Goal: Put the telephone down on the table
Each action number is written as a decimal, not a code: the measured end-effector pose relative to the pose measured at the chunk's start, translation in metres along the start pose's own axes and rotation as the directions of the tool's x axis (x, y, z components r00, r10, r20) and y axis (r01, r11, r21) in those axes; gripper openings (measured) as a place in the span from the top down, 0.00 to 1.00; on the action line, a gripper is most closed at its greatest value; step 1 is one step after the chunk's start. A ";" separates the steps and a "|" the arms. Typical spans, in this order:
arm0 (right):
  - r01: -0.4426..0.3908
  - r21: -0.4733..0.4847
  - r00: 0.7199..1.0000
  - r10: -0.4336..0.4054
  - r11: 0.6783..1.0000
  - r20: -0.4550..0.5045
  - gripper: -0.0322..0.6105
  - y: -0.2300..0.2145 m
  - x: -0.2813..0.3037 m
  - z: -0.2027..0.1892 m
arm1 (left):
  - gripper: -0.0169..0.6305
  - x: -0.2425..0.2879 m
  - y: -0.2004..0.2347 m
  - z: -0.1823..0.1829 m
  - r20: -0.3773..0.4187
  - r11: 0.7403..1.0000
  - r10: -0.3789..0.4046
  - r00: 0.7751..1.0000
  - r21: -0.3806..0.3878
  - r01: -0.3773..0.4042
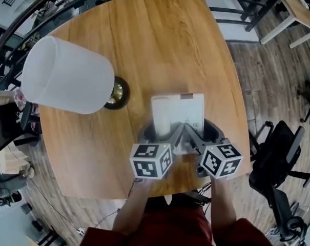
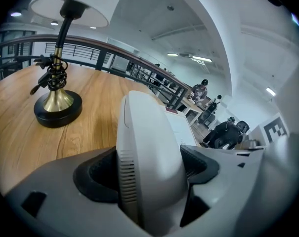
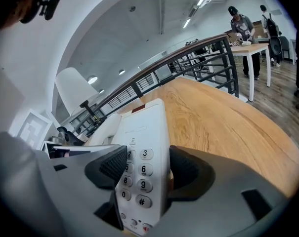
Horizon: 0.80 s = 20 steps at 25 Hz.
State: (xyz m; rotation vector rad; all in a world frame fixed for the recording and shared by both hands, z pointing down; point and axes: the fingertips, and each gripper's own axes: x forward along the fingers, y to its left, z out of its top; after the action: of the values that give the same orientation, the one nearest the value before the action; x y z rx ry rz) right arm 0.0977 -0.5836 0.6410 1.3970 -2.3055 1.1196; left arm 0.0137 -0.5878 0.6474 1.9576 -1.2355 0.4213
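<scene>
A white telephone [image 1: 178,109] with its handset on the left side sits over the near part of the round wooden table [image 1: 160,35]. Both grippers grip it from the near end. My left gripper [image 1: 162,131] is shut on the handset [image 2: 149,152], whose rounded white body fills the gap between the jaws. My right gripper [image 1: 200,131] is shut on the keypad side [image 3: 142,167], with the number keys showing between the dark pads. Whether the telephone's underside touches the tabletop is hidden.
A table lamp with a white shade [image 1: 67,76] and a brass-and-black base [image 1: 116,93] stands left of the telephone. A black railing [image 3: 198,58] runs past the table's far edge. A black office chair [image 1: 277,158] is on the floor to the right.
</scene>
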 end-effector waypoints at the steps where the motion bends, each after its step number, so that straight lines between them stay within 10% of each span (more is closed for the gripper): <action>1: 0.003 0.002 1.000 -0.003 1.000 -0.007 0.53 -0.003 0.001 -0.001 | 0.36 0.003 0.000 -0.002 -0.007 1.000 0.000 1.000 -0.006 0.000; 20: -0.001 0.044 1.000 0.002 0.999 -0.025 0.53 -0.017 0.015 -0.022 | 0.36 0.021 0.012 -0.022 -0.039 1.000 -0.010 0.999 -0.026 0.009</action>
State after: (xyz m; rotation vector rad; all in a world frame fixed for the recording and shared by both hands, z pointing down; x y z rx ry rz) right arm 0.0996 -0.5828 0.6724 1.3886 -2.2778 1.1890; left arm 0.0160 -0.5869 0.6797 1.9241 -1.2002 0.4352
